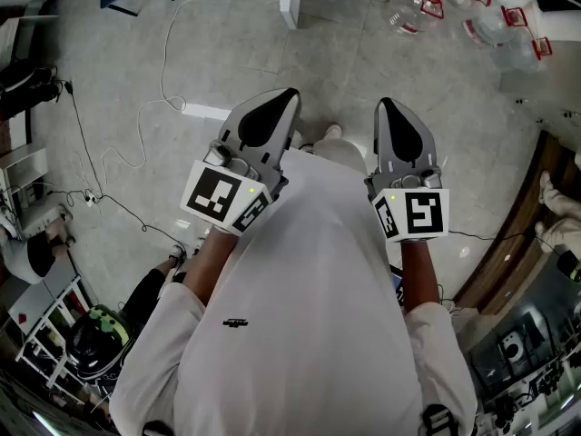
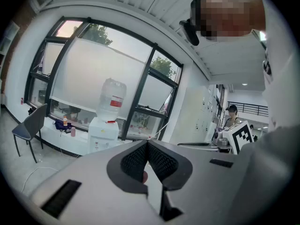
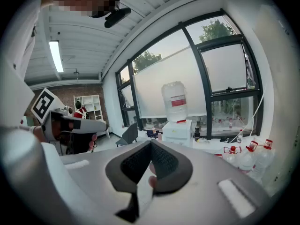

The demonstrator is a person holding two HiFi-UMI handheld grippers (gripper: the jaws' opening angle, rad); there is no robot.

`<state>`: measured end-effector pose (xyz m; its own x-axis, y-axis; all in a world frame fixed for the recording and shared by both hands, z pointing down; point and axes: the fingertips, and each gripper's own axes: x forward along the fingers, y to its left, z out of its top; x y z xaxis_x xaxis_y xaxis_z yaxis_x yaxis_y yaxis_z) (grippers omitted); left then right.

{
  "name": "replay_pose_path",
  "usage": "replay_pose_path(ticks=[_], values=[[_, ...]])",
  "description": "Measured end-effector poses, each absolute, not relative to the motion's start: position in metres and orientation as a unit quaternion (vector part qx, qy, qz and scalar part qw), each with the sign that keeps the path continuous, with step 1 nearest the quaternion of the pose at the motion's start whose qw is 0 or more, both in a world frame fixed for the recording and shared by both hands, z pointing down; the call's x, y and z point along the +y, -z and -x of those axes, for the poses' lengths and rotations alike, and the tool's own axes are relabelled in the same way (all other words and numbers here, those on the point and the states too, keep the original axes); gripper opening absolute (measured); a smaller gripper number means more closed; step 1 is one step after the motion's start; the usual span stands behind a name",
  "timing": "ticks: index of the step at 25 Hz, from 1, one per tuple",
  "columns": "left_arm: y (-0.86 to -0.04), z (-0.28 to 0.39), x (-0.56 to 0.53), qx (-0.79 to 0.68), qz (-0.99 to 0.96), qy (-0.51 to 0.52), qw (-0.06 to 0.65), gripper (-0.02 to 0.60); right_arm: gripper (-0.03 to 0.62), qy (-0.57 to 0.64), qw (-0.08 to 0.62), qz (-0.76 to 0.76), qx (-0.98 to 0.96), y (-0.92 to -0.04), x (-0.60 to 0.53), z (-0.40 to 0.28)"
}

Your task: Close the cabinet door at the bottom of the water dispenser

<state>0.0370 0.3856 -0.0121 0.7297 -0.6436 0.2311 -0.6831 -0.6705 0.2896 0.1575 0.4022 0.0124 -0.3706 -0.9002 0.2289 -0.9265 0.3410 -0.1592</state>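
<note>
The person is holding both tongs out in front of the chest, pointing slightly downward. The left gripper (image 1: 285, 100) is keeping its jaws pressed together with nothing between them, and the right gripper (image 1: 385, 107) is doing the same. The water dispenser (image 2: 104, 134) is standing against the window wall, well apart from both, with a large bottle (image 2: 112, 97) sitting on top. Its bottom cabinet door is showing too small to read

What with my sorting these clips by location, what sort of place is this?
Probably an office or lab workspace: a water dispenser before large windows, a grey chair, and cables trailing over the bare floor.
</note>
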Motion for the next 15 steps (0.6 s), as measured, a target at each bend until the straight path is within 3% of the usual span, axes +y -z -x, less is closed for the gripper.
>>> replay_pose_path(ticks=[6, 15], values=[[0.007, -0.027, 0.408, -0.356, -0.915, -0.051, 0.185, 0.003, -0.003, -0.139, 0.057, -0.575, -0.804, -0.019, 0.43, -0.147], [0.005, 0.032, 0.396, -0.368, -0.911, -0.04, 0.183, 0.003, -0.003, -0.147, 0.016, -0.564, -0.812, -0.007, 0.424, -0.099]])
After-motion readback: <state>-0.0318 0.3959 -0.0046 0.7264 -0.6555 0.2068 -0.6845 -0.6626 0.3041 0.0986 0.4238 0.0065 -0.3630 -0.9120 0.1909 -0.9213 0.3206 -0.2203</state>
